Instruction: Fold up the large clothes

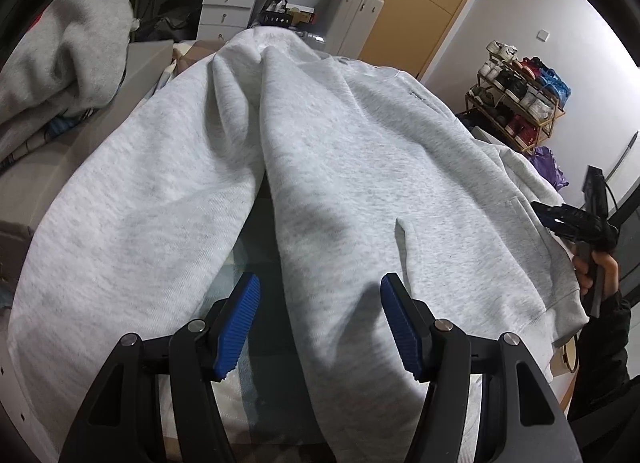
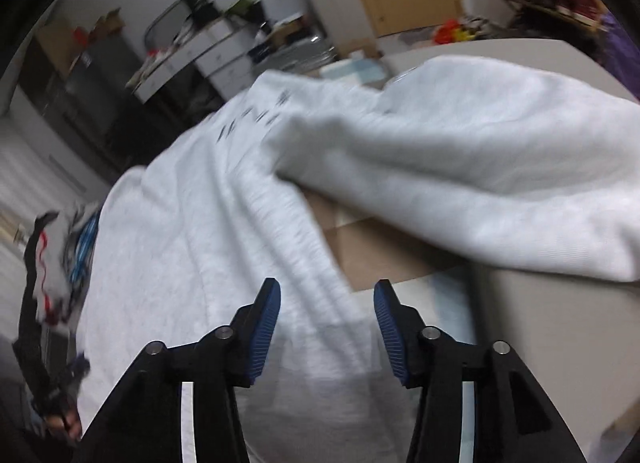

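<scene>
Sweatshirt (image 1: 340,151), pale grey, rumpled, spread flat

Left wrist view: sharp, evenly lit by cool indoor light, with a soft shadow across the sweatshirt (image 1: 320,183) at lower centre and black fisheye vignetting in the corners. Right wrist view: dimmer and motion-blurred throughout, worst at the upper left, though the fingers (image 2: 266,337) stay crisp. Straight edges bow toward both frames' rims.
</scene>
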Demonstrator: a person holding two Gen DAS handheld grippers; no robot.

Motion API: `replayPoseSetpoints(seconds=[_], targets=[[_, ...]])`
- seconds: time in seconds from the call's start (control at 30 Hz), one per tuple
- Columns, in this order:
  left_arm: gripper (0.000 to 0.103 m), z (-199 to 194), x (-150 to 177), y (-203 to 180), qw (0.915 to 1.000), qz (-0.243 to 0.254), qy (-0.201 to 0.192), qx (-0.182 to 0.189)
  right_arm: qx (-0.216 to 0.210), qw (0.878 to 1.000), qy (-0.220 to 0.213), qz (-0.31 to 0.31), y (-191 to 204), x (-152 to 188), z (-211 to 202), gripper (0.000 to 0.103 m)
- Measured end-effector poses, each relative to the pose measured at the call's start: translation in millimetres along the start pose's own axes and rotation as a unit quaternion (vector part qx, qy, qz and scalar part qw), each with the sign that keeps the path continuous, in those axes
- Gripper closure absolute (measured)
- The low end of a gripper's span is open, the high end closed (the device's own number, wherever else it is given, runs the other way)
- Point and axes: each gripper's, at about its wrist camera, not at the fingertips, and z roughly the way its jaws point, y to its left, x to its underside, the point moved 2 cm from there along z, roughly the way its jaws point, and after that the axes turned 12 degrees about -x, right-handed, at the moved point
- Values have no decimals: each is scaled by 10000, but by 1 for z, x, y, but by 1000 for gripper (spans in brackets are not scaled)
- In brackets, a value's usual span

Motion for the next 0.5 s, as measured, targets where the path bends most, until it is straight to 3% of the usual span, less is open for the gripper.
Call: replayPoseSetpoints(seconds=[0.17,0.2,0.23,0.3,0.33,0.4,0.43,0.5], targets=[[45,2,-8,0,9999,10,-75,-68,314,9990,307,-52,-5,-5,28,54],[45,5,-9,1,10000,-52,-48,-67,376,9985,400,26,-9,-5,33,58],[45,6,-10,2,9999,-103,-24,-37,430,9980,468,61,-11,-4,37,75],[45,9,-10,2,9999,-142,5,4,327,9980,484,-221,-1,-1,36,98],[45,8,-10,1,9999,-126,2,-2,332,9980,379,-379,8,1,32,98],[45,8,-10,0,10000,-66,-14,-43,-278,9992,-130,-274,22,-5,1,99],[45,7,-10,0,10000,-41,-19,-64,-695,9946,-772,-19,21,-12,-29,99],[45,8,-10,1,10000,-48,-19,-66,-903,9840,-1442,534,1,-20,-57,99]])
